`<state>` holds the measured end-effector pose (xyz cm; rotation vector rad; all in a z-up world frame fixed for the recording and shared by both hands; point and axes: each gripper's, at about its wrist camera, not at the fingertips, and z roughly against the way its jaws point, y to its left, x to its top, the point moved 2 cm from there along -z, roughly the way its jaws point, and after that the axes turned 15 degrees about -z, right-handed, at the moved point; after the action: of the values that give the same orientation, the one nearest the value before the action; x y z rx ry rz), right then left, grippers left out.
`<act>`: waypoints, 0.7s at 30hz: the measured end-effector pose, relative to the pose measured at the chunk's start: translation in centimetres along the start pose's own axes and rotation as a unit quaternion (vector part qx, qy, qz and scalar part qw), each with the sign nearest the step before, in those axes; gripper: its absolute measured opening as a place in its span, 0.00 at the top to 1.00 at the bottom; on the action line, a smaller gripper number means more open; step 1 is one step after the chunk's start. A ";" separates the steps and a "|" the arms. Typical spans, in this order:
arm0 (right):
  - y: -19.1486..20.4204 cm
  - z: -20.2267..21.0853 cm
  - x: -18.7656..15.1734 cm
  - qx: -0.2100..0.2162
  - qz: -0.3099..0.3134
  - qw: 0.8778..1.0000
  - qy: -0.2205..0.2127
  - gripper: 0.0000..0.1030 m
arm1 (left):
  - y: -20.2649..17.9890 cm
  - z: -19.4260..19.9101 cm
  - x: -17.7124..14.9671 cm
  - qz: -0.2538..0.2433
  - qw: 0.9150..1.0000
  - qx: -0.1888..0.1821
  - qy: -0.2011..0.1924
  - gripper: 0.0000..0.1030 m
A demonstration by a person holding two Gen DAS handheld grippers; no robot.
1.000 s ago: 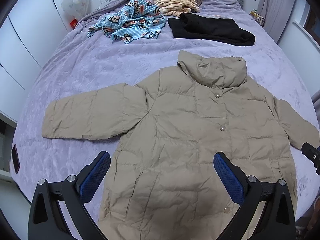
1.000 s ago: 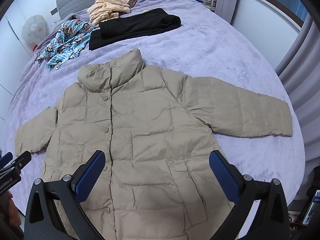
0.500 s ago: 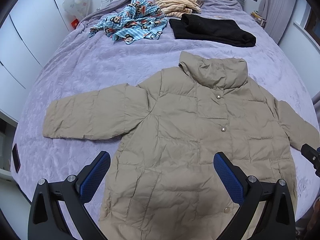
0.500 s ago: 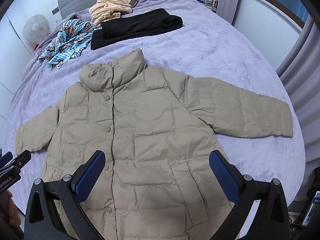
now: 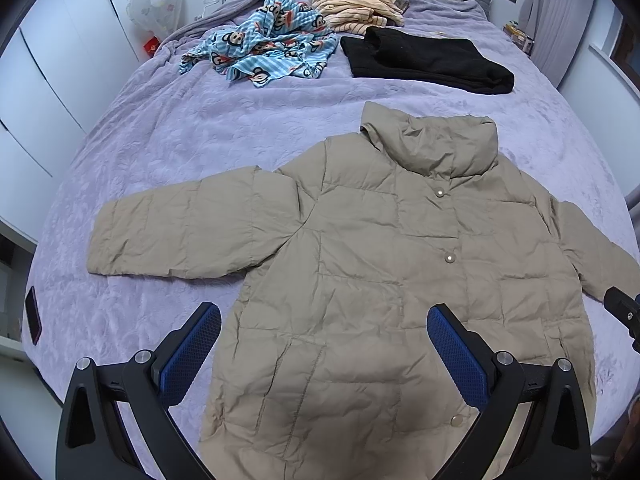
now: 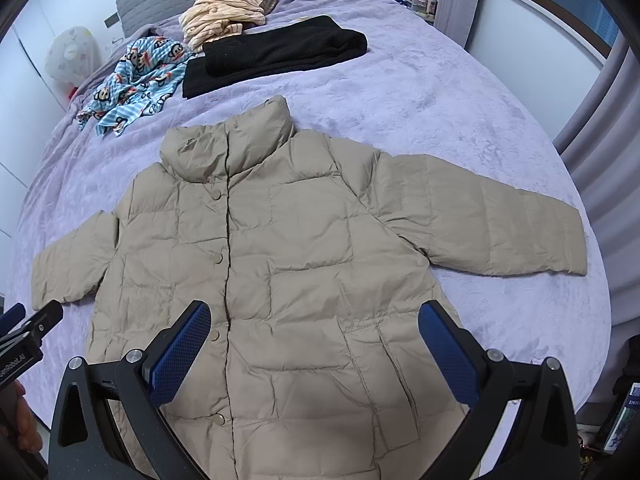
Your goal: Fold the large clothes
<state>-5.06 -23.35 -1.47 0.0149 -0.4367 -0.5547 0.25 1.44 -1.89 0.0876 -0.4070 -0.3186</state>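
A beige quilted puffer jacket (image 5: 380,264) lies flat, front up and buttoned, on the purple bed, both sleeves spread out sideways. It also shows in the right wrist view (image 6: 288,264). My left gripper (image 5: 324,352) is open and empty, held above the jacket's lower left hem. My right gripper (image 6: 314,354) is open and empty, held above the jacket's lower front. The left sleeve (image 5: 176,232) reaches left; the right sleeve (image 6: 500,224) reaches right.
On the purple bedspread (image 5: 168,132) at the far end lie a blue monkey-print garment (image 5: 264,48), a folded black garment (image 5: 424,60) and a striped peach garment (image 5: 356,4). White wardrobes stand left, curtains (image 6: 600,132) right. A dark phone (image 5: 32,314) lies at the bed's left edge.
Both views have shifted slightly, so the jacket sits a little lower in frame. The jacket itself has not moved and both grippers stay open.
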 end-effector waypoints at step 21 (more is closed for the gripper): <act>0.2 0.1 0.1 0.001 -0.002 1.000 0.001 0.00 | 0.3 -0.2 -0.3 0.001 1.000 0.002 0.000 0.00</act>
<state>-4.94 -23.20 -1.36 0.0175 -0.4350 -0.5580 0.14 1.84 -2.13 0.0919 -0.4082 -0.3158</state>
